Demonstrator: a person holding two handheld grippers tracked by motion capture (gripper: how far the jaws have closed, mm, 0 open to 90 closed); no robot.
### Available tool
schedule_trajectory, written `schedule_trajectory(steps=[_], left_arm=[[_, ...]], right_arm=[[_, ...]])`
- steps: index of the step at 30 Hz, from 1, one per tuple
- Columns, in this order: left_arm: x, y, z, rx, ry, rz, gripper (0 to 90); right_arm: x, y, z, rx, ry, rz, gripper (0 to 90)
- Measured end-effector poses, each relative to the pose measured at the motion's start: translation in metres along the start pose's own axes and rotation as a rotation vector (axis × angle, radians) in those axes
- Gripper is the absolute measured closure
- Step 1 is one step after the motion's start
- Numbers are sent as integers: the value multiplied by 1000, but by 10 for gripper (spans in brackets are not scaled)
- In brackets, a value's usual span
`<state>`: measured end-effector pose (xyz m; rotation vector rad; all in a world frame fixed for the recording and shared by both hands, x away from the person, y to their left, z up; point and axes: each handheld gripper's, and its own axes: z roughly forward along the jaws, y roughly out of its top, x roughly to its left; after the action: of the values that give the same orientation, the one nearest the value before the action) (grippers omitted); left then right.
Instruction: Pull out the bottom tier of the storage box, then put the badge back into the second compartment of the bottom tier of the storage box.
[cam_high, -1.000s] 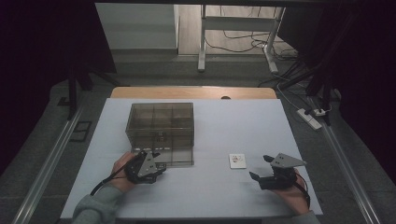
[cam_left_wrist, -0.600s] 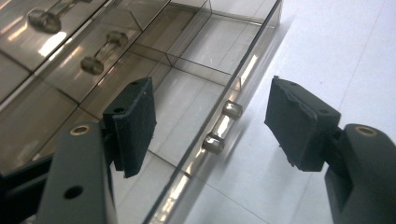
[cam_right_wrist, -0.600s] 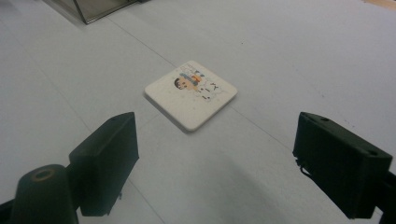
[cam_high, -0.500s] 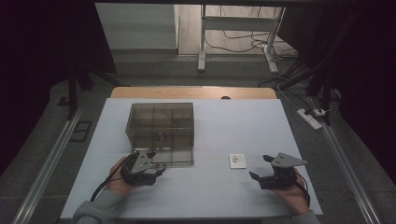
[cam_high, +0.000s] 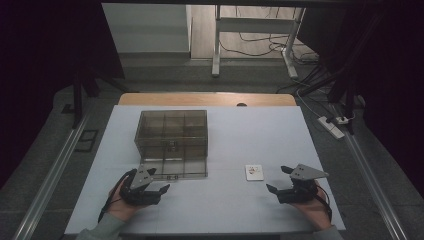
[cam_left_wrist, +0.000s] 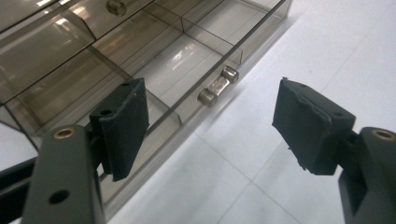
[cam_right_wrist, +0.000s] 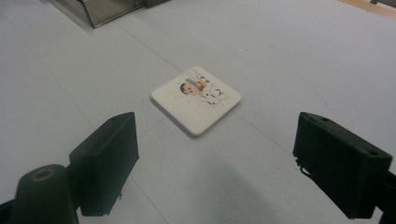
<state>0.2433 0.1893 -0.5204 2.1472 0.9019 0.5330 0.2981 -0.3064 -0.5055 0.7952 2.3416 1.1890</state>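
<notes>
Table: a flat white top (cam_high: 225, 150) with faint seam lines like tiles, matt and smooth; a strip of pale wood shows along its far edge
Box: a smoky, see-through plastic drawer box (cam_high: 171, 142) with square corners, standing left of the table's middle; thin clear walls part it into square compartments
Drawer: the bottom drawer (cam_left_wrist: 154, 79) is pulled out toward the near edge, its glossy floor catching the light
Handle: a short metal bar (cam_left_wrist: 217, 86) with rounded ends, shiny, fixed to the drawer's front wall; a second knob of the same metal (cam_left_wrist: 116, 5) sits higher up on the box
Tile: a small square white coaster-like piece (cam_right_wrist: 196, 99) with rounded corners, thick and matt, lying flat on the table right of the middle, toward the near edge, well apart from the box
Print: a coloured cartoon figure with dark hair on the tile's top face; a few small marks beside it, too small to read
Left gripper: (cam_high: 161, 189) near the box's near left corner, just in front of the drawer; its black, rough-faced pads (cam_left_wrist: 123, 126) have just been opening and stand apart with nothing between them, the handle lying beyond them
Right gripper: (cam_high: 278, 179) near the near right corner, jaws spread wide and holding nothing, blocky black pads (cam_right_wrist: 109, 158) pointing at the tile, which lies just ahead on the table
</notes>
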Motion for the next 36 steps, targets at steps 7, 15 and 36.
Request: schedule_trajectory(steps=[7, 15, 36], left_arm=[[4, -7, -6, -2, 9, -29, 231], [10, -11, -9, -9, 3, -60, 205], [13, -11, -9, -8, -9, -63, 186]], right_arm=[[0, 0, 1, 9, 6, -5, 137], [0, -1, 1, 15, 3, -8, 137], [0, 0, 2, 13, 6, -9, 137]])
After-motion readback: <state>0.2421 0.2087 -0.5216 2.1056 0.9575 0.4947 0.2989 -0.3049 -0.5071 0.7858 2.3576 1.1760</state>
